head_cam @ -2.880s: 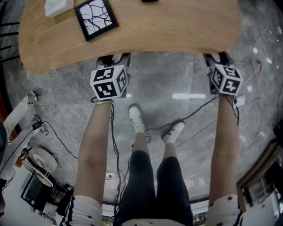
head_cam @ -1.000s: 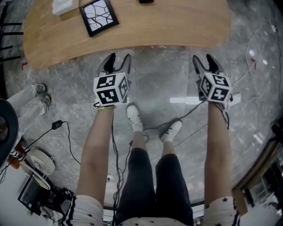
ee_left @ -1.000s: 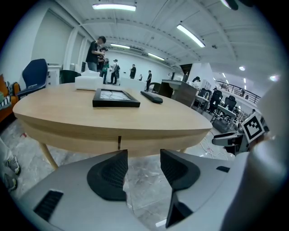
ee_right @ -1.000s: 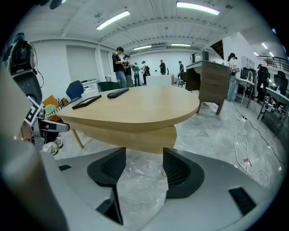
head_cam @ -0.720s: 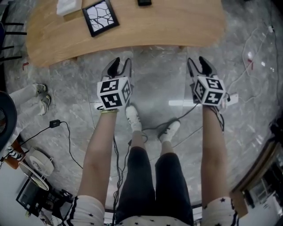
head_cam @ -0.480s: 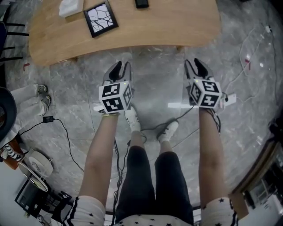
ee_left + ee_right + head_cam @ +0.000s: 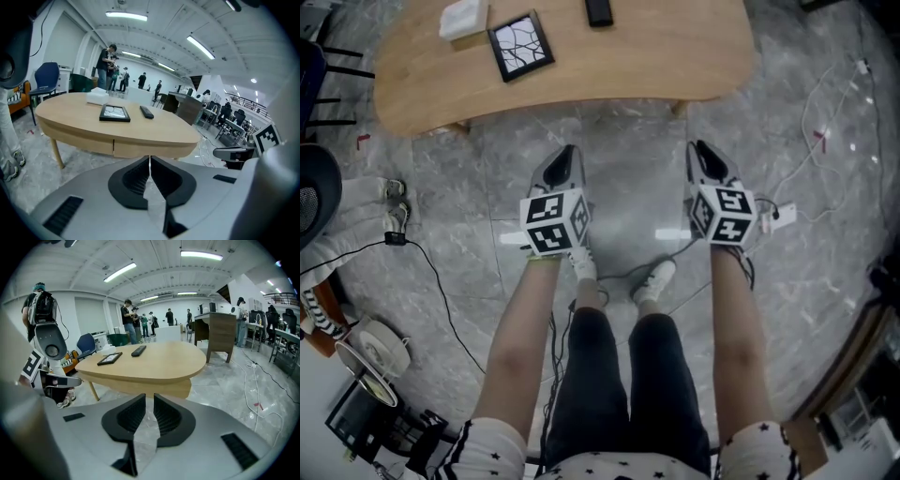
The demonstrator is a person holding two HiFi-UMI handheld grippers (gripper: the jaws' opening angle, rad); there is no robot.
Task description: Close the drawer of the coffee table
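Head view: the left gripper (image 7: 565, 150) hangs over the grey floor (image 7: 628, 187), its jaws just closed together with nothing between them. Ahead, the coffee table (image 7: 656, 56) shows its drawer (image 7: 150, 148) flush in the front. The right gripper (image 7: 701, 147) has been closing too, down to a narrow, empty gap.

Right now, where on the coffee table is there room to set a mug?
The right half of the table is bare wood, from the remote to the rounded end. A bare strip runs along the near edge. Crowded at far left: white box beside picture frame.
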